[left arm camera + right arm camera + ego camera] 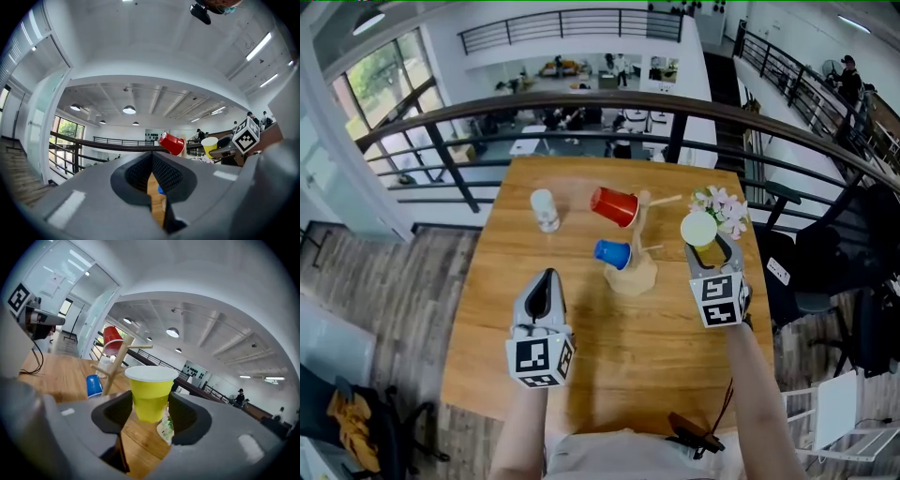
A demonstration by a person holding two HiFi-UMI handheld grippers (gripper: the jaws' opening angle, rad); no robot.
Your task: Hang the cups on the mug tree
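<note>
Cups: four were in view, two of them on the mug tree, which stood at the middle of the surface.

Left side: a pale cup stood free on the surface towards the far left corner, unhung; whether it was upright or inverted could not be told. The left tool hovered over the near left part of the surface with its jaws pressed together and nothing between them, well apart from every cup.

Centre: a red cup sat tilted on an upper left peg. A blue cup appeared hung on a lower left peg, close to the base. A bare peg pointed right from the top of the trunk.

Right side: the right tool was pinching a yellow cup by its side wall, mouth up, above the right part of the surface and just right of the tree. A sprig of flowers lay beyond it, by the far right edge.

Assessment: the step in hand was judged to be carrying the yellow cup to the tree. The next move would call for tipping that cup so its mouth faced the bare right-hand peg, then sliding it on without nudging the trunk or the red cup. The pale cup would be left to collect afterwards.
</note>
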